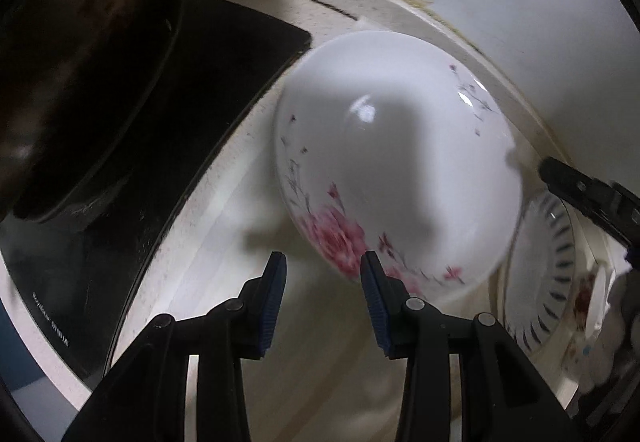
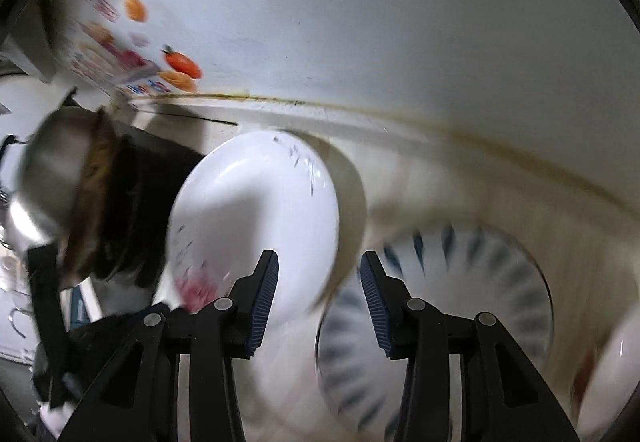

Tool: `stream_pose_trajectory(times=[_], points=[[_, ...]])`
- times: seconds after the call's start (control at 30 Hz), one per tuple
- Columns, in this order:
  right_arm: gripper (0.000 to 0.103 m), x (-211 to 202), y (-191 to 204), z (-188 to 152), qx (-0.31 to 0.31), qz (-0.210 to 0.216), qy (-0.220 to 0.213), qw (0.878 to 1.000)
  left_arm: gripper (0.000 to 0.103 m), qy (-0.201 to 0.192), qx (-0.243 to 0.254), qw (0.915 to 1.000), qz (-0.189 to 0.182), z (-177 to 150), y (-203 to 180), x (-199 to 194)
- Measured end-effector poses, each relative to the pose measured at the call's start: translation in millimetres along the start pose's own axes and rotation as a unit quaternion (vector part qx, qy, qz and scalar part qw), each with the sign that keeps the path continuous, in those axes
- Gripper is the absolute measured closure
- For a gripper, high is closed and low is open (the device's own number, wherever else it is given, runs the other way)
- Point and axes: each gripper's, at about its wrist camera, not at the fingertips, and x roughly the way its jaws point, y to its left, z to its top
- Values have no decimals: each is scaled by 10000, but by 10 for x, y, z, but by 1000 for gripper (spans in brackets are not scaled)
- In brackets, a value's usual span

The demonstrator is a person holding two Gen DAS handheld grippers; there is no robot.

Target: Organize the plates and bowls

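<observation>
Both tongs are seen w/ jaws apart and nothing held: left tongs (image 1: pixel 323 262) are spread moderately wide just short of the flowered plate's near rim; right tongs (image 2: pixel 319 262) are spread about the same, aimed at the gap betw. the two plates.

Going left to right: a dark, worn pan (image 1: pixel 80 54) is seen on the black cooktop (image 1: pixel 168 146), then the pink-flowered plate (image 1: pixel 394 162) lying flat on the pale table (image 1: pixel 328 362), then the blue-dashed plate (image 1: pixel 536 262) just beside it, partly tucked under its edge in the left wrist view. At far right a small floral dish (image 1: pixel 588 306) is glimpsed, too cut off to be identified.

Progress is judged early: the plates are spread separately, not stacked, and nothing is gripped. No bowls can be made out w/ certainty; the right view is heavily motion-blurred. Left to do, prob.: one plate to be grasped by the rim, set on the other, and the small dish sorted.
</observation>
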Motion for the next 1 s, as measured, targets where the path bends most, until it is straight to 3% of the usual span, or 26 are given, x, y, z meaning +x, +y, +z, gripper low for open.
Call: stream_pose_trajectory(times=[0.2, 0.3, 0.33, 0.4, 0.63, 1.0], points=[[60, 458, -29, 259, -182, -275, 240, 9992, 67, 104, -171, 9998, 37, 165, 120, 223], [78, 579, -49, 296, -177, -300, 290, 9990, 69, 40, -103, 9999, 68, 224, 119, 261], [84, 604, -53, 293, -188, -256, 295, 9991, 76, 1, -49, 10000, 72, 244, 105, 261], [89, 626, -28, 293, -262, -170, 263, 9992, 77, -32, 0, 9999, 131, 331, 45, 277], [91, 582, -87, 240, -249, -21, 192, 9995, 77, -260, 203, 9991, 254, 277, 31, 190], [94, 210, -172, -8, -68, 166, 38, 9998, 77, -413, 428, 9981, 139, 136, -107, -146]])
